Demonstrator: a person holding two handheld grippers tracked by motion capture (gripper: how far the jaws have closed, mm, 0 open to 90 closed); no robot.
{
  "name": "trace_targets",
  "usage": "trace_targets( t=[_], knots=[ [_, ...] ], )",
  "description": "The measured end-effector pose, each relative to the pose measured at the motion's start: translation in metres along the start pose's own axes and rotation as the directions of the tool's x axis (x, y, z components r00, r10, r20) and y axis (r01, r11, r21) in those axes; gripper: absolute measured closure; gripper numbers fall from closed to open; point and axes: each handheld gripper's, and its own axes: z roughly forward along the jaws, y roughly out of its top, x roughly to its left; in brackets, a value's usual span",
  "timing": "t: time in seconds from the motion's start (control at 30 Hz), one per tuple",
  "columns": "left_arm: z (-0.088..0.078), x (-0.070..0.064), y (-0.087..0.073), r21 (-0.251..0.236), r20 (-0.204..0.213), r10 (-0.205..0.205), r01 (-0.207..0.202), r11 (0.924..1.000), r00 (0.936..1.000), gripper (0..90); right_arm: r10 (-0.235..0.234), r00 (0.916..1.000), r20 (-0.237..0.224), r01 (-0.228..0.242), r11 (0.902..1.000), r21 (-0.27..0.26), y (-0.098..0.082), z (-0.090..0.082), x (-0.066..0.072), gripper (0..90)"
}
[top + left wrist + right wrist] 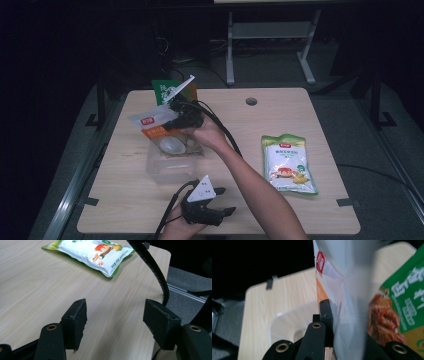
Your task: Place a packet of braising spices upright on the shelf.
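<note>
Light wood covers the desk, which stands in a dark room. Near the middle left of it sits a clear plastic box. The right tool is held up above that box. Its jaws are closed tight on a white and orange food bag. The bag hangs down from the tool, and its low end is over the box. In the right gripper view the bag is pressed flat between the two black jaws, and the clear box shows below it.

Just behind the held bag, at the far left of the desk, a green bag stands up. It shows in the right gripper view too, with a picture of red food on it.

The left tool is at the near edge of the desk, close to the box. Its jaws are wide apart and hold nothing. It points to the right.

On the right side of the desk, well apart from the box, a white and green bag lies flat. The left gripper view sees that bag far off, past the open jaws. A black cable curves down beside it.
</note>
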Motion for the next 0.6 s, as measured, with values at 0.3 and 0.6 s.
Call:
trace_targets(
  t=[0.3,0.6],
  knots=[
    [0.000,-0.001,0.000,0.005,0.004,0.014,-0.014,0.9999,0.9999,34.8,0.087,0.9960,-0.021,-0.089,0.9855,-0.144,-0.009,0.002,-0.001,90.0],
    [0.000,-0.002,0.000,0.000,0.009,0.004,-0.004,1.0000,1.0000,34.8,0.132,0.9909,-0.023,-0.134,0.9724,-0.191,-0.031,0.019,-0.011,89.9]
  ],
)
